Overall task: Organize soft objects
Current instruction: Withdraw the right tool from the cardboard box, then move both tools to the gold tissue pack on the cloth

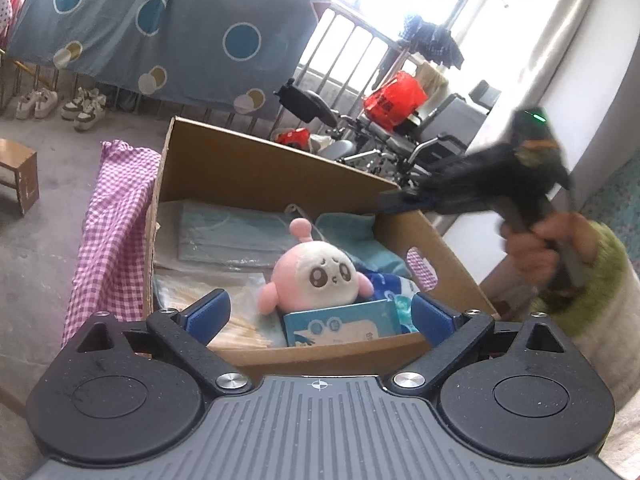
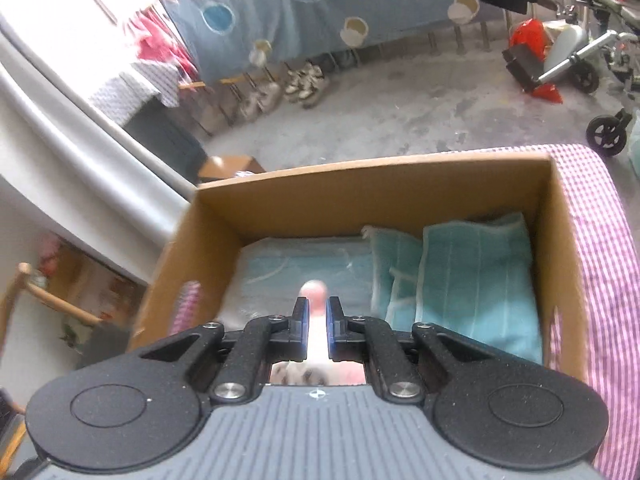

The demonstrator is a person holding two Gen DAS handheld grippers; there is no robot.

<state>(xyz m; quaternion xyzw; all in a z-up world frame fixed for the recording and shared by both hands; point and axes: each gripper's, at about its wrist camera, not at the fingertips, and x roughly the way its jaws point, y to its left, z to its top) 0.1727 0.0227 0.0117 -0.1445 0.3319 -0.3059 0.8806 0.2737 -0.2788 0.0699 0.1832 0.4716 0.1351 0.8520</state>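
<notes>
A pink and white plush toy [image 1: 316, 272] with a worried face sits in a cardboard box [image 1: 248, 168] on folded teal cloths [image 1: 232, 236] and a blue tissue pack [image 1: 344, 326]. My left gripper [image 1: 320, 312] is open and empty at the box's near rim. My right gripper [image 1: 394, 202] shows blurred over the box's right wall. In the right wrist view the right gripper [image 2: 317, 316] is nearly shut above the plush [image 2: 314, 294] and grips nothing. Teal towels [image 2: 472, 276] lie in the box [image 2: 360, 184].
A purple checked cloth [image 1: 112, 232] drapes beside the box and shows in the right wrist view [image 2: 600, 260]. A wheelchair [image 1: 400, 136], a red bag [image 1: 394, 100], shoes [image 1: 60, 106] and a small wooden stool [image 1: 18, 176] stand on the concrete floor.
</notes>
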